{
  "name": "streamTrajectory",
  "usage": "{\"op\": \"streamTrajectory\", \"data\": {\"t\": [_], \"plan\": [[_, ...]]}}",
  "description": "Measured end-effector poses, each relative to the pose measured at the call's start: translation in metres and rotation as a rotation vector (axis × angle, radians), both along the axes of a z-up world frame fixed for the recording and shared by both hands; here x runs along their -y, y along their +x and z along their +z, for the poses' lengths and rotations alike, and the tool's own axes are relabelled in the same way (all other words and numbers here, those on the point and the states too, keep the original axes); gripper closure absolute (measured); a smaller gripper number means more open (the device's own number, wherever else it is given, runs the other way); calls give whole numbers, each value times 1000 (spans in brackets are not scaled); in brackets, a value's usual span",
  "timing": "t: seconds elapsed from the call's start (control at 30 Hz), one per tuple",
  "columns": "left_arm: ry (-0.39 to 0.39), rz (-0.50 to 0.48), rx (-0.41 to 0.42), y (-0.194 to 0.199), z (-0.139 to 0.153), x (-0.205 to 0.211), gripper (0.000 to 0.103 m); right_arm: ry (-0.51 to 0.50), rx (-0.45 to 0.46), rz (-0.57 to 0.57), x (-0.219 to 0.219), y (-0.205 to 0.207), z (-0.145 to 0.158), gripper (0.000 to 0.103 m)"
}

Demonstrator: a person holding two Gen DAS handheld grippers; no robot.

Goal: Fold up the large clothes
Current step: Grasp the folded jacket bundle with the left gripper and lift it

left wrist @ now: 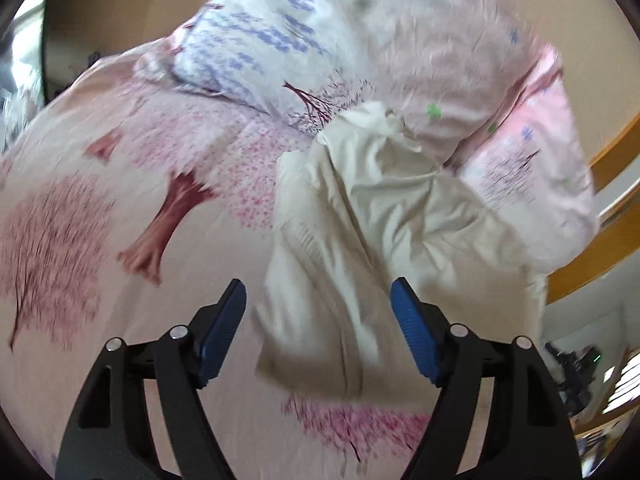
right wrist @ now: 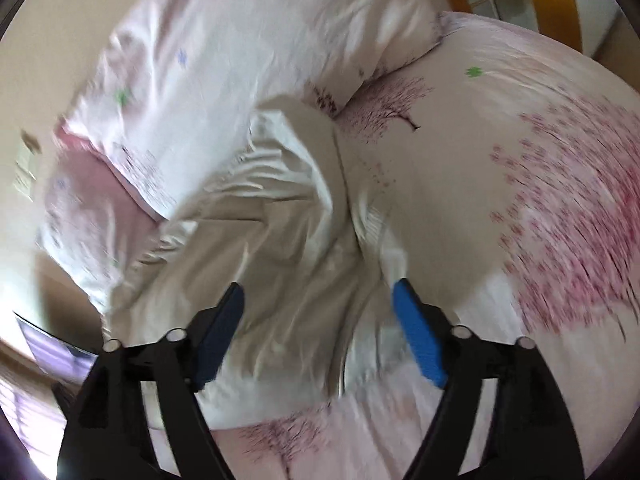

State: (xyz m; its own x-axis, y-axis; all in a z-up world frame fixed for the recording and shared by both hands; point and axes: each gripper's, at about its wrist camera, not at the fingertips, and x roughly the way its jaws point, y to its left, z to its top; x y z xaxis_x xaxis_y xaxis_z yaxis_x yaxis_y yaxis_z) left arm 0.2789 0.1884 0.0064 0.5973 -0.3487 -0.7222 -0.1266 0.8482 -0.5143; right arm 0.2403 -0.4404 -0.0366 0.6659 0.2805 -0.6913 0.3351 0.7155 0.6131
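Observation:
A cream-white garment (left wrist: 372, 216) lies crumpled on the pink tree-print bed cover (left wrist: 120, 208). In the left wrist view my left gripper (left wrist: 318, 292) hovers over its lower part, blue pads wide apart, nothing between them. The right wrist view shows the same garment (right wrist: 264, 240) bunched in folds beneath my right gripper (right wrist: 318, 296). Its blue pads stand wide apart above the cloth and do not pinch it. Both views are motion-blurred.
Pillows in matching print lie at the head of the bed: one with blue marks (left wrist: 256, 40), a pink one (left wrist: 532, 168), and a large pale one (right wrist: 224, 60). A wooden bed frame (left wrist: 612, 208) runs along the right. The bed cover (right wrist: 540, 184) spreads wide beside the garment.

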Motion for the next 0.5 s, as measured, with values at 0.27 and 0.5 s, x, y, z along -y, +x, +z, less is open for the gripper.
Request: {"op": "streamTrajectory", "data": {"t": [0.27,0.5], "plan": [[-238,69,-34,-46,-27,-21,23,288,-52,-84,23,-30,-38,18],[-321,76,-36,-45,-38,-10,23,406,-53,-106,24,-26,-56,18]]}}
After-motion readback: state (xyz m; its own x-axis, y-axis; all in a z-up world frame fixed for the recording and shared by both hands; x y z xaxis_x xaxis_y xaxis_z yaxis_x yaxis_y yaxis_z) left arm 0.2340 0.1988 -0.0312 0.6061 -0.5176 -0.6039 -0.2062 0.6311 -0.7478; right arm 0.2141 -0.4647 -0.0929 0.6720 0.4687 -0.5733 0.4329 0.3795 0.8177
